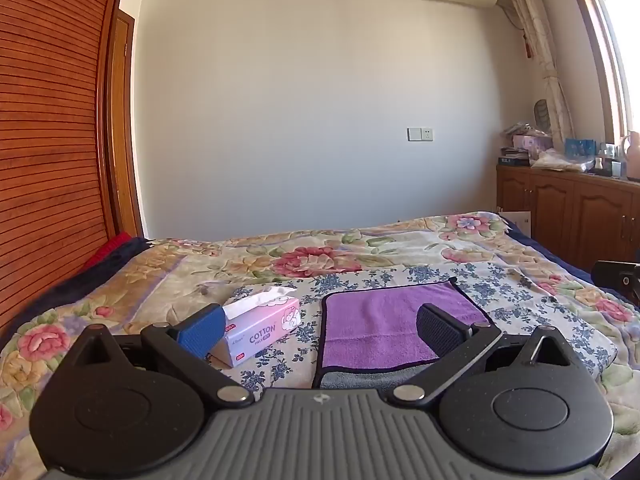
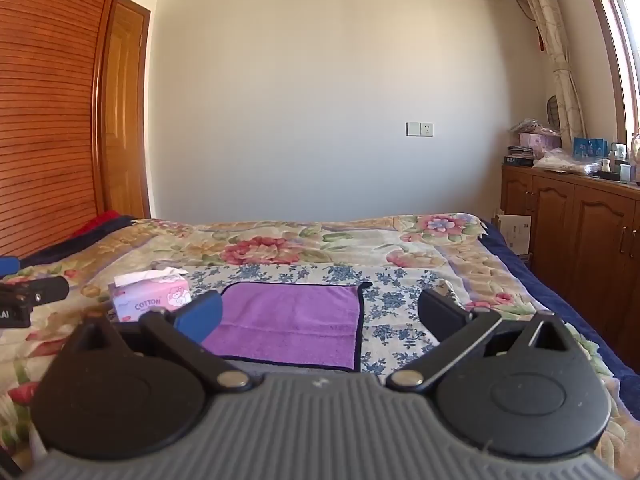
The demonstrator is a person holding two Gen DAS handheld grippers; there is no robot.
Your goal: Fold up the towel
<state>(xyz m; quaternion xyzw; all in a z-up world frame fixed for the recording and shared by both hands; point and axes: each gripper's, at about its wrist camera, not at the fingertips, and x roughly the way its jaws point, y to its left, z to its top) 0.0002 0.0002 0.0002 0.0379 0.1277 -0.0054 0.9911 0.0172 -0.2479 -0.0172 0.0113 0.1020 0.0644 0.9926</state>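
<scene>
A purple towel [image 1: 380,326] with a dark border lies flat on a blue-flowered cloth on the bed; it also shows in the right wrist view [image 2: 292,324]. Its near edge shows a grey underside [image 1: 360,380]. My left gripper [image 1: 320,330] is open and empty, held just above the towel's near left part. My right gripper [image 2: 320,316] is open and empty, held above the towel's near right edge. Each gripper has a blue left pad and a black right pad.
A pink tissue box [image 1: 264,330] marked COTTON stands left of the towel, also in the right wrist view [image 2: 150,300]. The floral bedspread [image 1: 312,258] covers the bed. A wooden cabinet [image 2: 580,224] with clutter stands at right, a wooden wardrobe [image 1: 48,140] at left.
</scene>
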